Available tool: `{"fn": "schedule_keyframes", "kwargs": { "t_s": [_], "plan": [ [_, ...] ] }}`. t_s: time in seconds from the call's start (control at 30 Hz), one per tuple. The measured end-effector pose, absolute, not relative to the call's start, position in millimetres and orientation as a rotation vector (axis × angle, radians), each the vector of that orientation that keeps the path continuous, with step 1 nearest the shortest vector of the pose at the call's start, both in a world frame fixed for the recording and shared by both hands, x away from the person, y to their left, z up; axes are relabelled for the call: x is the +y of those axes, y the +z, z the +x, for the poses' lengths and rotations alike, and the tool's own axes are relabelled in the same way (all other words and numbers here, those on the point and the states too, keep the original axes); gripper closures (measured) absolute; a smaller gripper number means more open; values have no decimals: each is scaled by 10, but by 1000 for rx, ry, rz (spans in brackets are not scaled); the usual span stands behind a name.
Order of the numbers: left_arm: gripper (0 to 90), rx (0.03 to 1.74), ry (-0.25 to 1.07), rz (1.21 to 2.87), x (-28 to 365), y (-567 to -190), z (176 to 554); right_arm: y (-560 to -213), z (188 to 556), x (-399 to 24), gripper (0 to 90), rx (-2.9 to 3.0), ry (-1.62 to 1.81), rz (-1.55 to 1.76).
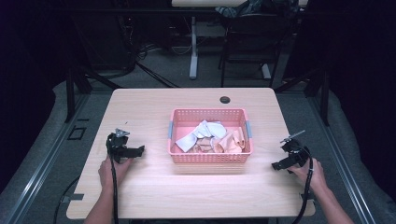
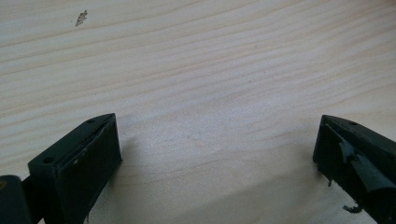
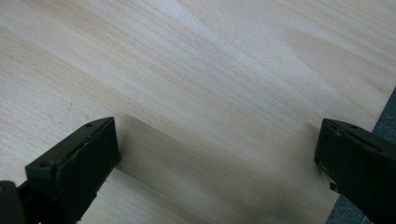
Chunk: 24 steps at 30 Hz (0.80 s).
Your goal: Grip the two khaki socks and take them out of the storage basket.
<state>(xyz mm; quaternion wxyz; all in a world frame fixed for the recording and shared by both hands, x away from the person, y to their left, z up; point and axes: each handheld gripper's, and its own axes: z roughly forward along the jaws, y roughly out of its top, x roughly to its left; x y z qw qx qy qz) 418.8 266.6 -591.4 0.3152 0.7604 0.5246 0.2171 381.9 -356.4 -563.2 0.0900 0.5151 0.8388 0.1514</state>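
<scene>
With both jaws spread wide over bare tabletop [image 1: 154, 186], our left hand-held gripper [image 1: 132, 151] and right hand-held gripper [image 1: 283, 163] flank the centre-frame pink basket [image 1: 209, 157], whose crumpled cloths [image 1: 212, 136] could snag together when pulled.

Cloths [image 1: 210, 136] in basket [image 1: 209, 157] mid-table [image 1: 154, 186]; hand-held grippers flanking.
</scene>
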Motion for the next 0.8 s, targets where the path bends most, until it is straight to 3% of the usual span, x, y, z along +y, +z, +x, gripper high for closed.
{"fn": "schedule_keyframes", "kwargs": {
  "t_s": [0.27,0.8],
  "plan": [
    [4,1382,572,2003,2667,-5914,4188,-5580,3821,-3532,0,2477,422,1522],
    [4,1382,572,2003,2666,-5914,4188,-5159,3838,-3503,0,2476,524,1505]
  ]
}}
